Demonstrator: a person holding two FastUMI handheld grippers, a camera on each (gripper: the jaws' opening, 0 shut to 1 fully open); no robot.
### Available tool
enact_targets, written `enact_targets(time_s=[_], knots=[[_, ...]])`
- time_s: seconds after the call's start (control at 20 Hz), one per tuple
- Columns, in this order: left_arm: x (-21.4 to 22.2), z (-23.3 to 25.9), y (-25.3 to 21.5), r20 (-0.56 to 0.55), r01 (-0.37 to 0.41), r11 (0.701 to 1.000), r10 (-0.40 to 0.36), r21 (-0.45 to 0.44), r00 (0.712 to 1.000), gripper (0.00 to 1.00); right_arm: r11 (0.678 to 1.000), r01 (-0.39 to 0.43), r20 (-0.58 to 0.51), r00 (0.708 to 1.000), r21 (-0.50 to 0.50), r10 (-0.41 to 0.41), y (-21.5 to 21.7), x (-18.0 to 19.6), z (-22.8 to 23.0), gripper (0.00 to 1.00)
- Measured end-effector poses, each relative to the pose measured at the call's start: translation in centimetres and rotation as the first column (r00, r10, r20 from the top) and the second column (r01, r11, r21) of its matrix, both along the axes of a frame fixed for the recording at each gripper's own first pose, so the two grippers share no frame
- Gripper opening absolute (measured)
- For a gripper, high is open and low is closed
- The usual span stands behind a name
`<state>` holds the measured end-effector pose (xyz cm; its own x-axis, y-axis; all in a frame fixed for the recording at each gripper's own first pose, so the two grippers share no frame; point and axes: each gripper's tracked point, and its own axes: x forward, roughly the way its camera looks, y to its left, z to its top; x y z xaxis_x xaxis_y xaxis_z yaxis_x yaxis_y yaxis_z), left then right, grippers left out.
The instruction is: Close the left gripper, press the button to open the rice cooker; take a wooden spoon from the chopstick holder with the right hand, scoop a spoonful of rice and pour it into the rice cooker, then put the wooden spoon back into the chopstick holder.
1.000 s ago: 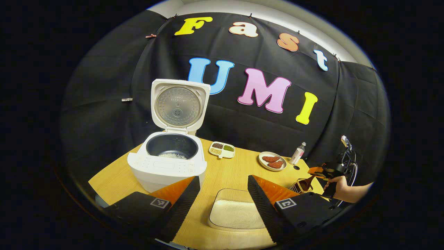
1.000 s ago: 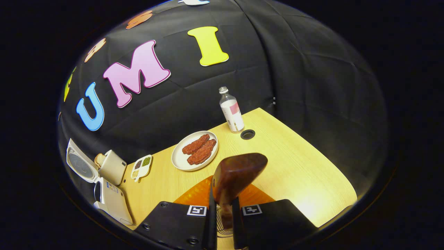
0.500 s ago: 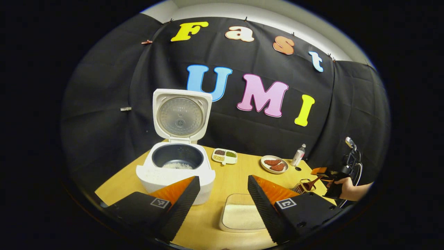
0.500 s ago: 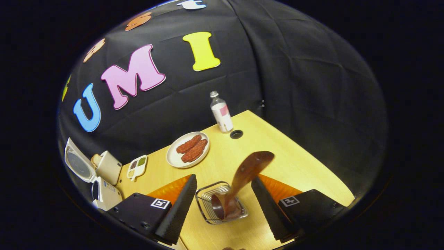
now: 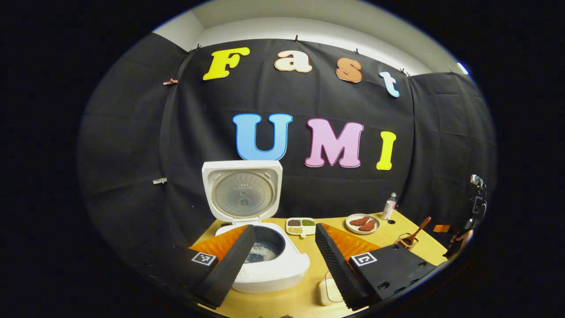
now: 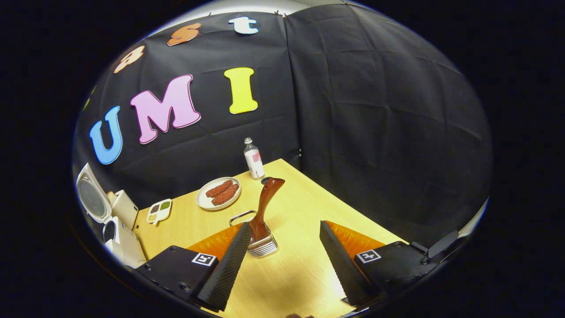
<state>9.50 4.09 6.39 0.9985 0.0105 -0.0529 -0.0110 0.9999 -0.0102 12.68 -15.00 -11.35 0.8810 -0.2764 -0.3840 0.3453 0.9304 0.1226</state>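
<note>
In the left gripper view, the left gripper (image 5: 284, 260) has its fingers spread apart and empty, above the rice cooker (image 5: 269, 265), whose lid (image 5: 242, 194) stands upright and whose pot holds a little rice. A corner of the rice dish (image 5: 329, 292) peeks out beside the right-hand finger near the table's (image 5: 309, 300) front edge. Far right, the wooden spoon (image 5: 417, 230) leans in the chopstick holder (image 5: 404, 242). In the right gripper view, the right gripper (image 6: 284, 260) is also parted and holds nothing; the spoon stands in the holder just beyond its left finger, with bare tabletop stretching to the right edge, and a plate (image 6: 218, 193) and bottle (image 6: 254, 164) sit behind.
</note>
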Motion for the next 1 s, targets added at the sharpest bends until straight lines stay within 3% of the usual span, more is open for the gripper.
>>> enact_targets(time_s=[0.2,0.4,0.75,1.0], knots=[[2.6,4.8,3.7,0.022,-0.027,1.000,0.027,0.012,0.999,0.95,0.998,0.030,0.057,0.998,-0.053,-0.027,0.9,-4.9,2.1,0.99],[5.7,8.8,6.2,0.038,-0.076,0.997,0.076,0.021,0.996,0.95,0.993,0.047,0.105,0.994,-0.108,-0.035,1.9,-7.4,3.3,0.99],[12.4,15.3,9.2,0.071,-0.135,0.990,0.137,-0.031,0.988,0.95,0.988,0.008,0.105,0.994,-0.156,0.009,1.4,-8.3,4.2,0.99],[19.3,15.2,11.0,0.002,-0.145,0.989,0.145,0.004,0.989,0.95,0.987,-0.005,0.141,0.990,-0.162,0.028,1.1,-7.3,5.4,0.99]])
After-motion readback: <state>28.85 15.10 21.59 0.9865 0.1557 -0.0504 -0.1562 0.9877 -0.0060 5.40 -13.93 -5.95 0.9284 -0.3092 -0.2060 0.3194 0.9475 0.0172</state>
